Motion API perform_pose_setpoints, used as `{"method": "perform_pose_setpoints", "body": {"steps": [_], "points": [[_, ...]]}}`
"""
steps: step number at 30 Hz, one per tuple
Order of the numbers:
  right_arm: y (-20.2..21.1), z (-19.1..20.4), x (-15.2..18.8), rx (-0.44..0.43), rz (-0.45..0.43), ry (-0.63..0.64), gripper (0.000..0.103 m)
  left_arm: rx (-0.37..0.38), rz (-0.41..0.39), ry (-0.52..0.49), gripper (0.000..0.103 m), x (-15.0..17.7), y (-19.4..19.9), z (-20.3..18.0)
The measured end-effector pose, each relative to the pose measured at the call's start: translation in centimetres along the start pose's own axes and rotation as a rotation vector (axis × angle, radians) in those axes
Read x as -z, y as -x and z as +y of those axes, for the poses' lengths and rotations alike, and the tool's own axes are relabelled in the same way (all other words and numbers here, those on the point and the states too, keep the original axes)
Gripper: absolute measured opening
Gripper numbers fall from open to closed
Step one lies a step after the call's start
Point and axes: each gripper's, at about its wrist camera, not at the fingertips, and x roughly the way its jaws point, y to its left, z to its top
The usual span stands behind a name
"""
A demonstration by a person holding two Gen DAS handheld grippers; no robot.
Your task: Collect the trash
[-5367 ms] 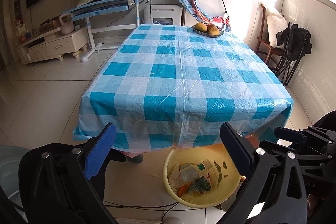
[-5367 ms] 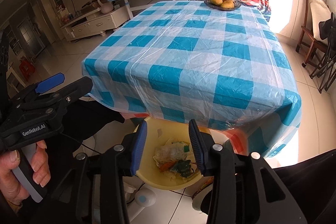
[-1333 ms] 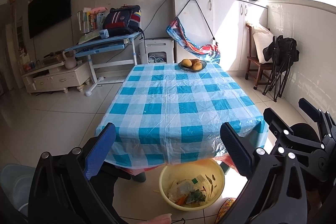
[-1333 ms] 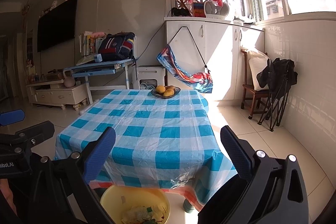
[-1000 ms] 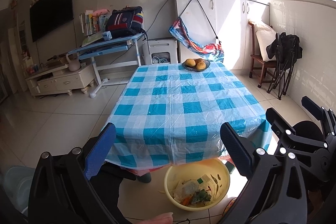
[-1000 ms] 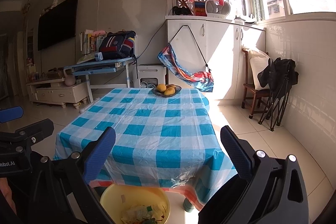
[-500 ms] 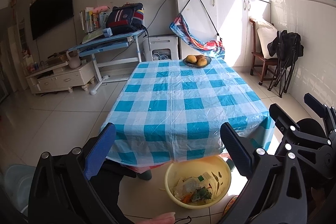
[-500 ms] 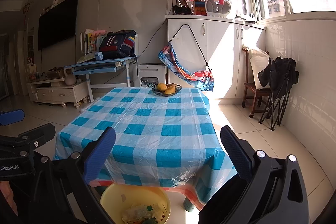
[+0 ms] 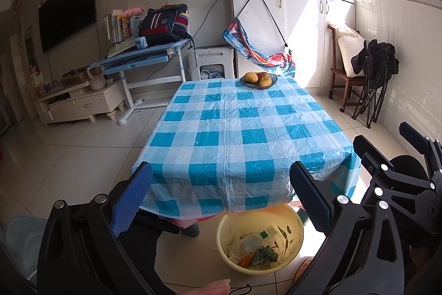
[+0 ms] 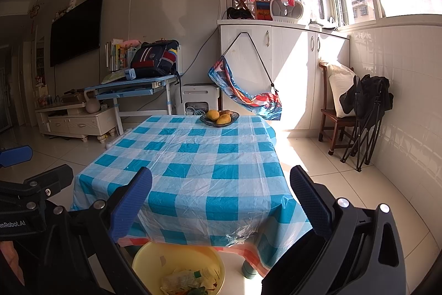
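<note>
A yellow basin (image 9: pixel 230 220) (image 10: pixel 149 259) stands on the floor at the near edge of the table, partly under the hanging cloth. It holds trash (image 9: pixel 255 245) (image 10: pixel 187 281): wrappers, paper and vegetable scraps. My left gripper (image 9: pixel 221 198) is open and empty, held above the basin. My right gripper (image 10: pixel 221 198) is also open and empty, facing the table. Each gripper shows at the edge of the other's view. The table (image 9: pixel 237 126) (image 10: pixel 199 170) wears a blue-and-white checked cloth and carries only a fruit bowl (image 9: pixel 258 79) (image 10: pixel 219 116) at its far end.
A wooden chair (image 10: pixel 335 118) with a pillow and a folded black chair (image 10: pixel 364 112) stand by the right wall. White cabinets (image 10: pixel 276 65), a small white appliance (image 10: pixel 196 100), a blue desk (image 10: pixel 132 87) and a TV stand (image 10: pixel 74 122) line the back. A pale stool (image 9: pixel 22 242) sits near left.
Both grippers have drawn back and risen from the basin since 5.4 s ago, and the right one has opened wide. Over the last second the left view shifts slightly; the right barely moves.
</note>
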Motion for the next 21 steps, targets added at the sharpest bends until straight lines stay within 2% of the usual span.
{"method": "perform_pose_setpoints", "body": {"steps": [21], "points": [[-0.03,-0.08,-0.13,-0.001,0.001,0.000,0.096,-0.014,0.002,-0.018,0.096,0.28,0.15,-0.28]]}}
